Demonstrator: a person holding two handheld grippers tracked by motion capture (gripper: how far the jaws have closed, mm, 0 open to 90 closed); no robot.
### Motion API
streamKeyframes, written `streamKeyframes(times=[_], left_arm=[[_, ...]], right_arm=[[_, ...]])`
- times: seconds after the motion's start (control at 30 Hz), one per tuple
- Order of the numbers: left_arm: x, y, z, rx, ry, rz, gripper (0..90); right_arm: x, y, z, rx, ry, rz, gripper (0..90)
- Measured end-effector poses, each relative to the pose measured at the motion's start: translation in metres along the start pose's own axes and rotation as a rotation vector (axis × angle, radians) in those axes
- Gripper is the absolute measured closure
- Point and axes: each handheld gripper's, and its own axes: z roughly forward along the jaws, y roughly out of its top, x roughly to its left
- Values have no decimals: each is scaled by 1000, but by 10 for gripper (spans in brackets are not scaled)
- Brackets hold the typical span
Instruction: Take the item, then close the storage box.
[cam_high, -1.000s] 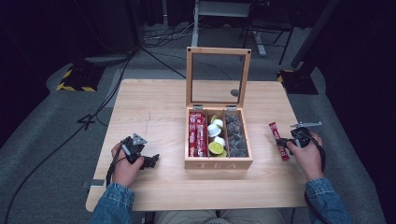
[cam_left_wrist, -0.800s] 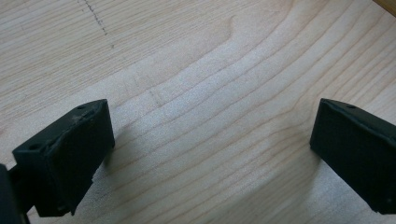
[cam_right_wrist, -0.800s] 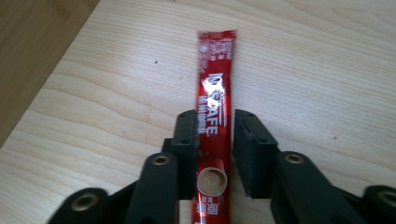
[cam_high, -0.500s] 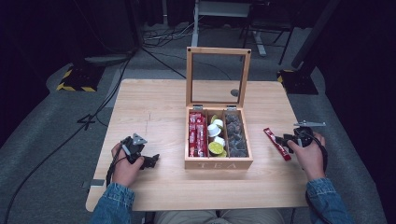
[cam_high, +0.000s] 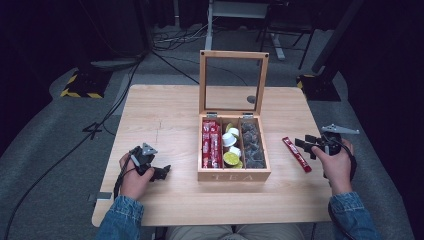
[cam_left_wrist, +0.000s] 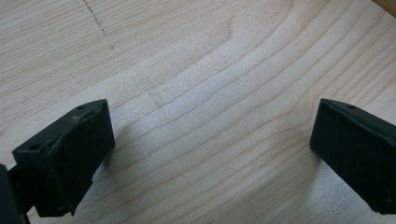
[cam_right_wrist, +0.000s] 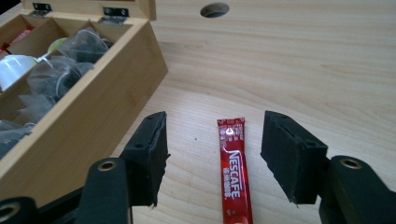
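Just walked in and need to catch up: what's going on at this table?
A person at a wooden table works with a gripper in each hand beside an open tea box holding red sachets, small pods and dark tea bags. A red Nescafe stick lies flat on the table to the right of the box. The right gripper has just been opening; its fingers stand clear on either side of the stick. The left gripper is open over bare wood.
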Motion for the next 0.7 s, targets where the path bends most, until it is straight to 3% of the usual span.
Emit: streamKeyframes(times=[0.37, 0.5, 0.7], left_arm=[[0, 0, 0, 0, 1, -2, 1], [0, 0, 0, 0, 2, -2, 0], [-1, 0, 0, -1, 4, -5, 2]], right_arm=[[14, 19, -16, -85, 5, -57, 397], [19, 27, -18, -113, 31, -69, 397], [29, 52, -19, -139, 57, -117, 394]])
